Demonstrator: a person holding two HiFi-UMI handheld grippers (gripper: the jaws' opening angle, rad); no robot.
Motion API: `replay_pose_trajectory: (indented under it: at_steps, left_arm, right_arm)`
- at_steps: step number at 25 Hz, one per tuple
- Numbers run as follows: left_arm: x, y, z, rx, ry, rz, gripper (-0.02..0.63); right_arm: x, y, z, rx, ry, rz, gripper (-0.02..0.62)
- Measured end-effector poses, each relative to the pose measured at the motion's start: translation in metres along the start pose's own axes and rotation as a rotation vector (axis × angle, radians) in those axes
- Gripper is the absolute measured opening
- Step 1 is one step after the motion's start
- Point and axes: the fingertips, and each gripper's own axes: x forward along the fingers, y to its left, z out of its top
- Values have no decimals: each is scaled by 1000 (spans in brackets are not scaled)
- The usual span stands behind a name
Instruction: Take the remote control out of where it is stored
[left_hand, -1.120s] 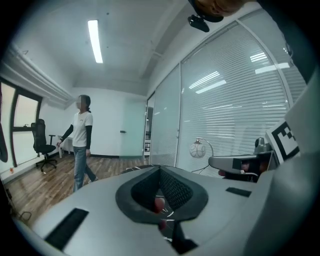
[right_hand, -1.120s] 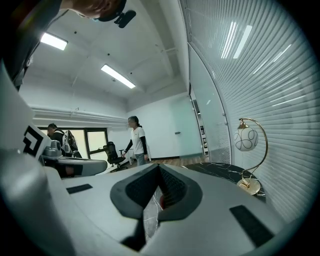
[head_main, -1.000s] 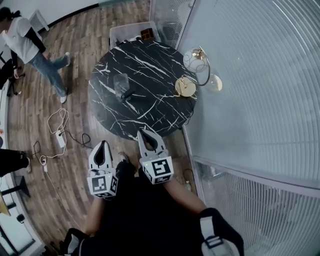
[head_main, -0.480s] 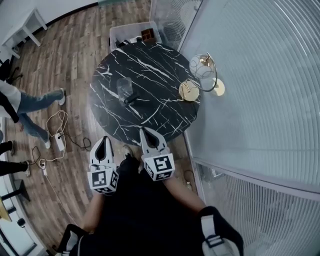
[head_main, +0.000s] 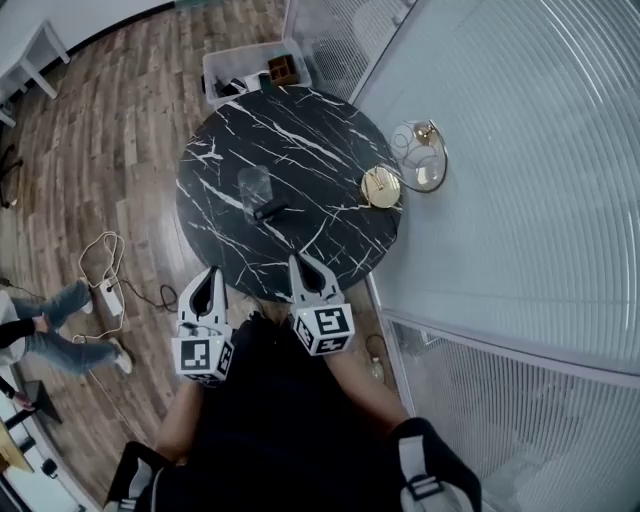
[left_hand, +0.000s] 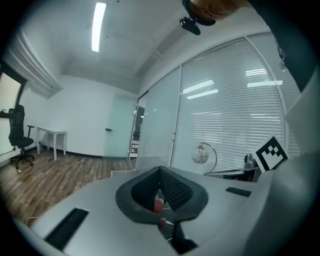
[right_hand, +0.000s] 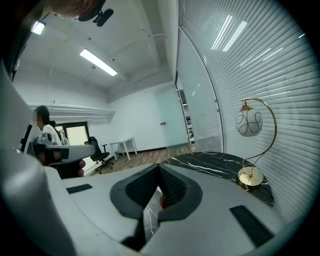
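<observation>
A dark remote control (head_main: 270, 210) lies at the near end of a small clear holder (head_main: 254, 184) in the middle of a round black marble table (head_main: 320, 130). Whether it rests inside the holder or just against it is too small to tell. Both grippers hang short of the table's near edge, side by side. My left gripper (head_main: 212, 272) is over the wooden floor, jaws shut and empty, as the left gripper view (left_hand: 160, 170) also shows. My right gripper (head_main: 305, 262) reaches the table's rim, shut and empty (right_hand: 159, 166). The marble top (right_hand: 220, 162) shows ahead of it.
A lamp with a gold base (head_main: 381, 187) and glass globe (head_main: 420, 152) stands at the table's right edge, against a glass wall with blinds (head_main: 520, 180). A clear bin (head_main: 245, 68) sits on the floor behind the table. A cable and power strip (head_main: 108, 292) and a person's legs (head_main: 60, 335) are at the left.
Both grippers have moved forward toward the table's near edge. The person at the left has walked down along the view's left side.
</observation>
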Motion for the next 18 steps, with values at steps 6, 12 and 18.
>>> replay_pose_trajectory:
  at_steps: [6,12,18]
  left_arm:
    - [15,15,2,-39,7,-9,8]
    - [42,29,8,-7,-2,19,8]
    - [74,42,5,-11,22,57,8]
  right_arm:
    - [24,-5,-5,23,31,-36,2]
    - [59,-26,-24,52,60,-44,2]
    - [90,-47,-43,68,106,-44,3]
